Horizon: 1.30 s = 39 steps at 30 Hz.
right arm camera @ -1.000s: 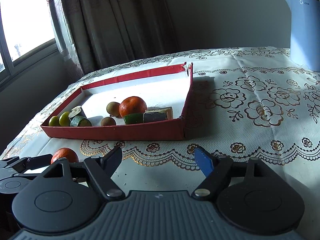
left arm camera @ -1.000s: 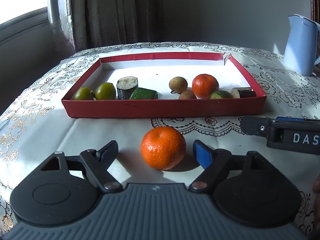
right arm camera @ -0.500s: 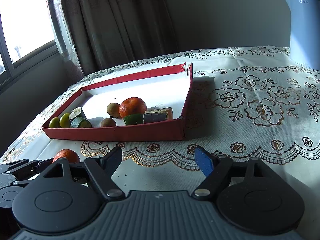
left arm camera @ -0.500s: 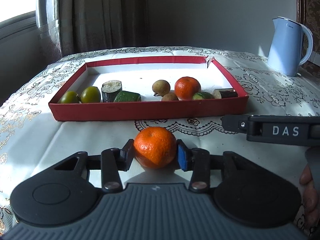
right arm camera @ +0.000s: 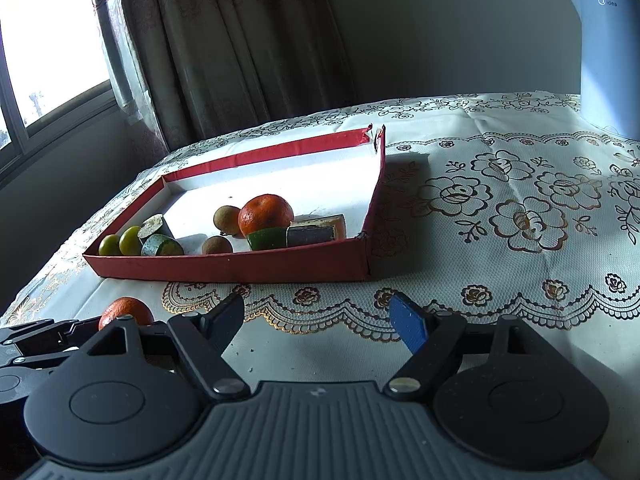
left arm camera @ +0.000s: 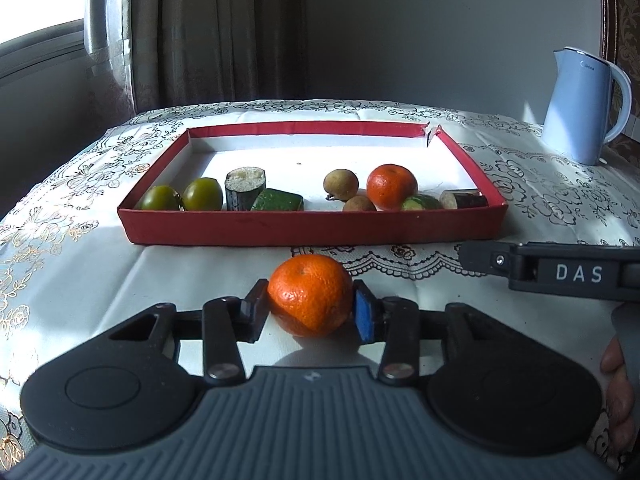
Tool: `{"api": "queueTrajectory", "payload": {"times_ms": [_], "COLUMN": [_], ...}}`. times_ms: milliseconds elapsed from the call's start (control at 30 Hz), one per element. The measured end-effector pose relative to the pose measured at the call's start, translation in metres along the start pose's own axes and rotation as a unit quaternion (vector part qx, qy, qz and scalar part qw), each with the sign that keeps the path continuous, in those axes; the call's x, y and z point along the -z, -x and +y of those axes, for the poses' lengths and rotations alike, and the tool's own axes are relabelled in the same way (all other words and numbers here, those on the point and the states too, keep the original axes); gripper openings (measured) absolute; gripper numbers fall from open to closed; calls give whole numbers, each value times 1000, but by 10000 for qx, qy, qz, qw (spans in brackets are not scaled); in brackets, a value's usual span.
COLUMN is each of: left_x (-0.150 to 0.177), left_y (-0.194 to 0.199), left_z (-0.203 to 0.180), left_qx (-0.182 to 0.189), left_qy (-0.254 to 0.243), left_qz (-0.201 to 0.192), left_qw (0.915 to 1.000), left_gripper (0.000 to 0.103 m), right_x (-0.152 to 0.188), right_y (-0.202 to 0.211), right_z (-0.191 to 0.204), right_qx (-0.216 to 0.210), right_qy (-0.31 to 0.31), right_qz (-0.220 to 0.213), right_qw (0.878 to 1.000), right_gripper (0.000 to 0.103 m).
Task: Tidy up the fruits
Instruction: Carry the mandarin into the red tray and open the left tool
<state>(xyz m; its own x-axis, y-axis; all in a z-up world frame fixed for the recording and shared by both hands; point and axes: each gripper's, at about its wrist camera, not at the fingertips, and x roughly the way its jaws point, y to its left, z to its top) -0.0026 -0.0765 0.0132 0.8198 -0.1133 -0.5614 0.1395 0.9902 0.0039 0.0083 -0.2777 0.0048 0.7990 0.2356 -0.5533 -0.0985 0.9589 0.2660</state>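
Note:
My left gripper [left arm camera: 310,310] is shut on an orange tangerine [left arm camera: 310,295] and holds it above the tablecloth, in front of the red tray [left arm camera: 312,229]. The tangerine also shows in the right wrist view [right arm camera: 126,312], at the lower left. The tray holds a second tangerine [left arm camera: 391,186], two green fruits [left arm camera: 202,194], two brown fruits [left arm camera: 340,184] and several cut vegetable pieces [left arm camera: 245,187]. My right gripper [right arm camera: 322,324] is open and empty over the cloth, in front of the tray's right corner [right arm camera: 362,256].
A pale blue kettle [left arm camera: 582,106] stands at the back right of the table. The lace-patterned tablecloth [right arm camera: 520,220] covers the table. A curtain [right arm camera: 224,48] and window are behind the tray. The right gripper's arm [left arm camera: 560,270] reaches in beside the left one.
My left gripper closed on the tangerine and lifted it off the cloth. The right gripper has barely moved.

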Motion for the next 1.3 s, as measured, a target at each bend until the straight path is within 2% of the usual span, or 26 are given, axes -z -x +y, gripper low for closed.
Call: {"api": "queueTrajectory", "payload": {"times_ms": [833, 1300], "left_x": [-15, -66], "left_y": [-5, -26], "left_z": [64, 66], "left_qx": [-598, -599], "left_qy": [312, 199], "left_qz": [-95, -329], "left_qw": [9977, 9975], "left_gripper": [40, 40], "right_x": [0, 0], "right_y": [-1, -1], "right_z": [0, 1], "right_qx": [-11, -27], "right_qy": [-17, -16], "right_qz": [-2, 6], "right_qw": [10000, 10000], "right_gripper": [81, 84]}}
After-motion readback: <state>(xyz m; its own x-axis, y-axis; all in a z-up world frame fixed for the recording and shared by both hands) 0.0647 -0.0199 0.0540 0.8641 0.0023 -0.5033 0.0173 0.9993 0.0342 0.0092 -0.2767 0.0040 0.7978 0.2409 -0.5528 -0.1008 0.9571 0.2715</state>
